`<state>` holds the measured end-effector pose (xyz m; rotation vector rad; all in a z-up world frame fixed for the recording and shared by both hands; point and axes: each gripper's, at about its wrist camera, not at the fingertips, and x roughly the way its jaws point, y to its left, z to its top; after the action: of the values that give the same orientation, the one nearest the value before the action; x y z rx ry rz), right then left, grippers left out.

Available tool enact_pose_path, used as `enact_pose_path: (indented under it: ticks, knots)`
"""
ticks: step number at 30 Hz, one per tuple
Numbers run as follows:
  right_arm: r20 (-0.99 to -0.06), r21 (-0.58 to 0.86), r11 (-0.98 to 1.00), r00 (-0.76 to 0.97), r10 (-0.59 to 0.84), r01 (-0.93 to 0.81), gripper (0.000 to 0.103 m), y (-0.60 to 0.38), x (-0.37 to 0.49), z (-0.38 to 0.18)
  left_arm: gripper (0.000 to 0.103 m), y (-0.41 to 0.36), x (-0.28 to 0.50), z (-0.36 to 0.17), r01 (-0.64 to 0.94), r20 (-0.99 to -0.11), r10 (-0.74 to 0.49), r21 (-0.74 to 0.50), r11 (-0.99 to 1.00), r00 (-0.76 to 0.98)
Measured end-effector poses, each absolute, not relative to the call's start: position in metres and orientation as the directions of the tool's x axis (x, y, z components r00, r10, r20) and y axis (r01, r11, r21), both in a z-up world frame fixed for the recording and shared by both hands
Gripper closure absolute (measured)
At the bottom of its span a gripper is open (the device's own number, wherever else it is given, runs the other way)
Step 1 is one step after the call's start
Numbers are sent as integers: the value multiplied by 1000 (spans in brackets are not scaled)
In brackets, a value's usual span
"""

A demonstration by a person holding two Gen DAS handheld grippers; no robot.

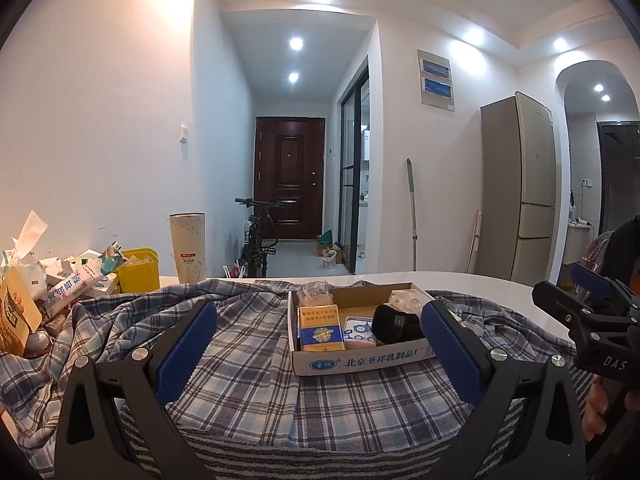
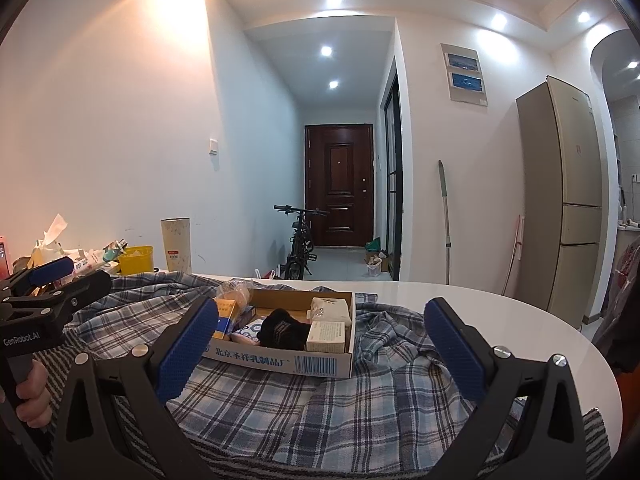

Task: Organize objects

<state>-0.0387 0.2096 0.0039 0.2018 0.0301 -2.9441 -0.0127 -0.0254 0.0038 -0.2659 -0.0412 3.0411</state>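
A shallow cardboard box (image 1: 360, 362) (image 2: 280, 360) sits on a blue plaid shirt (image 1: 256, 392) (image 2: 320, 408) spread over the white table. In it lie a yellow-and-blue pack (image 1: 320, 328), a patterned pouch (image 1: 358, 330), a black sock bundle (image 1: 396, 324) (image 2: 284, 328), a wrapped bun (image 1: 316, 292) (image 2: 236, 292), a white packet (image 2: 332, 308) and a small cream carton (image 2: 326, 336). My left gripper (image 1: 316, 344) is open and empty, just in front of the box. My right gripper (image 2: 320, 344) is open and empty, also just before the box.
A heap of snack packets and paper (image 1: 44, 288) (image 2: 52, 252), a yellow tub (image 1: 138, 270) (image 2: 136, 260) and a tall cream cylinder (image 1: 187, 248) (image 2: 176, 244) stand at the table's back left. The table's white edge (image 2: 520, 312) curves at the right. A fridge (image 2: 568, 200) stands beyond.
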Motion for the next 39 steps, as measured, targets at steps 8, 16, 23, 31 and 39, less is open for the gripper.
enact_pose_path:
  ticks: [8, 16, 23, 31, 39]
  knots:
    - [-135, 15, -984, -975, -178, 178, 0, 214, -39, 3, 0, -24, -13, 3, -87, -177, 91, -31, -996, -980]
    - [-134, 14, -984, -975, -177, 177, 0, 214, -39, 4, 0, -23, -12, 5, -83, -175, 87, -29, -996, -981]
    - [-132, 24, -985, -976, -173, 171, 0, 215, -40, 3, 0, -24, -11, 5, -79, -177, 83, -29, -996, -981]
    - [-131, 25, -985, -976, -173, 171, 0, 216, -40, 3, 0, -24, -12, 5, -79, -181, 83, -28, -996, -980]
    - [-134, 32, -985, -976, -170, 167, 0, 217, -40, 3, 0, -24, -12, 5, -79, -180, 83, -27, -996, -980]
